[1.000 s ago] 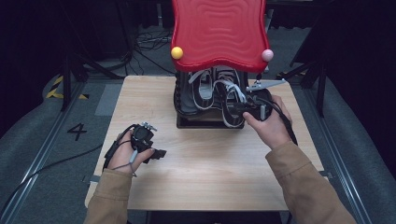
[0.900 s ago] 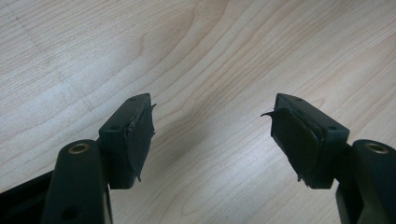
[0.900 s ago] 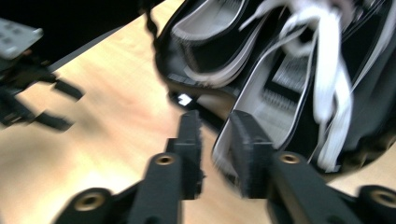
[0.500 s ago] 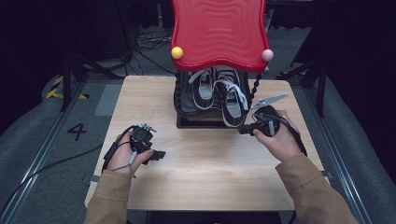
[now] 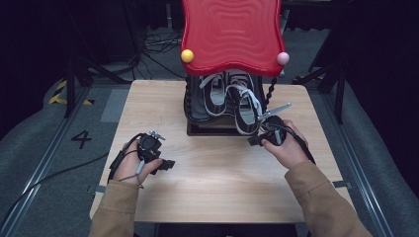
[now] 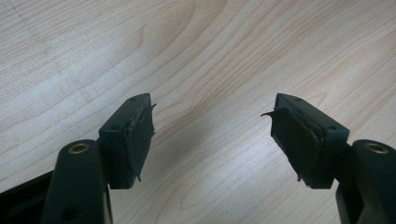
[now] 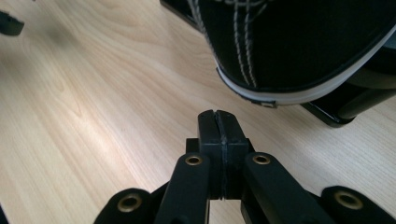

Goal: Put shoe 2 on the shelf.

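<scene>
Right claw [image 7: 218, 122] withdrawn, shoe [image 7: 299, 46] just ahead

A black rack [image 5: 197, 129] is set on the light wooden table [image 5: 217, 168] at its twelve o'clock edge, with a wavy red plastic top [image 5: 231, 32] above it. Two black canvas sneakers with white laces [image 5: 232, 98] are placed side by side in the rack. The left gripper [image 5: 165, 164] is found at eight o'clock, the right gripper [image 5: 253, 140] at three o'clock, just beside the nearer sneaker's toe [image 7: 299, 51].
</scene>
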Demonstrator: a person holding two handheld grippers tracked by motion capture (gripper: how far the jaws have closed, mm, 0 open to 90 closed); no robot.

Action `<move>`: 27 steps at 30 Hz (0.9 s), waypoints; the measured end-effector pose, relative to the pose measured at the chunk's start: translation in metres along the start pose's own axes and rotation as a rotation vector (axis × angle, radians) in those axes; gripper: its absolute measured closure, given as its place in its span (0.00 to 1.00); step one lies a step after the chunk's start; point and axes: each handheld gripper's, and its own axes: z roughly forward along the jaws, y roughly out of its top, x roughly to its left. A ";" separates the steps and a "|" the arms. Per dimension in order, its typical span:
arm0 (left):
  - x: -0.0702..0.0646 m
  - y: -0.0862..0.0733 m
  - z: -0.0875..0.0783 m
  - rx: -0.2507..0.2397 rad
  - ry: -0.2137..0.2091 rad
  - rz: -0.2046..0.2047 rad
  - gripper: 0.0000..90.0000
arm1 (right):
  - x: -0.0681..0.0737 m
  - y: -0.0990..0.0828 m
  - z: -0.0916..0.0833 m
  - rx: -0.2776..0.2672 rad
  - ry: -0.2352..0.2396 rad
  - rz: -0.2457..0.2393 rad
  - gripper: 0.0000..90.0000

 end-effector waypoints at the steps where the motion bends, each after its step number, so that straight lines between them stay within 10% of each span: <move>1: 0.000 0.000 0.000 0.002 -0.002 0.003 0.34 | 0.000 0.000 0.001 -0.012 -0.002 0.009 1.00; 15: -0.001 0.001 0.001 0.006 -0.004 0.009 0.34 | 0.000 -0.002 0.001 -0.167 0.004 0.101 1.00; 27: -0.003 0.003 0.005 0.014 -0.002 0.018 0.34 | 0.006 0.005 0.012 -0.184 -0.070 0.129 1.00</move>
